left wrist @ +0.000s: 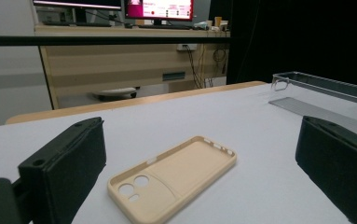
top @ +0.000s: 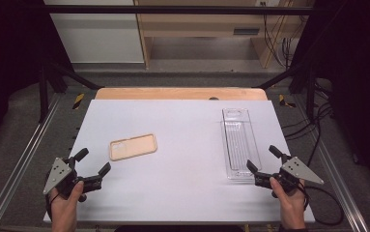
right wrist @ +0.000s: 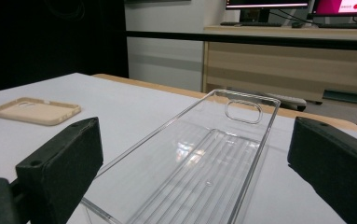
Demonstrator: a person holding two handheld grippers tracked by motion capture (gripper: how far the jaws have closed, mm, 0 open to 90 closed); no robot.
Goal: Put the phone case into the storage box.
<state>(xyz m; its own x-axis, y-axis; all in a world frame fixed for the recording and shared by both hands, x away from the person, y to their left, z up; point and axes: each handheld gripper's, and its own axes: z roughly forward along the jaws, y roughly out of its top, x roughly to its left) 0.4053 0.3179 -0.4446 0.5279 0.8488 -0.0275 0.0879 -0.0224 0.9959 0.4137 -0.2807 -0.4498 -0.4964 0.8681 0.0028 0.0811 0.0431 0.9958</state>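
A beige phone case (top: 133, 146) lies flat on the white table (top: 182, 145), left of centre, its hollow side up and camera cut-outs toward me (left wrist: 174, 179). It also appears far left in the right gripper view (right wrist: 35, 110). A clear plastic tray (top: 239, 142) with a ribbed bottom lies lengthwise at the right (right wrist: 199, 172) (left wrist: 325, 95). My left gripper (top: 93, 162) stands open just short of the case, nothing between its jaws. My right gripper (top: 263, 159) is open at the tray's near end, its jaws either side of it and apart from it.
The table's wooden far edge (top: 180, 93) borders a floor gap, with a wooden desk (top: 202, 24) and cables (top: 279, 43) beyond. Black frame posts (top: 45, 92) and metal rails (top: 18, 169) flank the table. Monitors (left wrist: 160, 9) stand on the desk behind.
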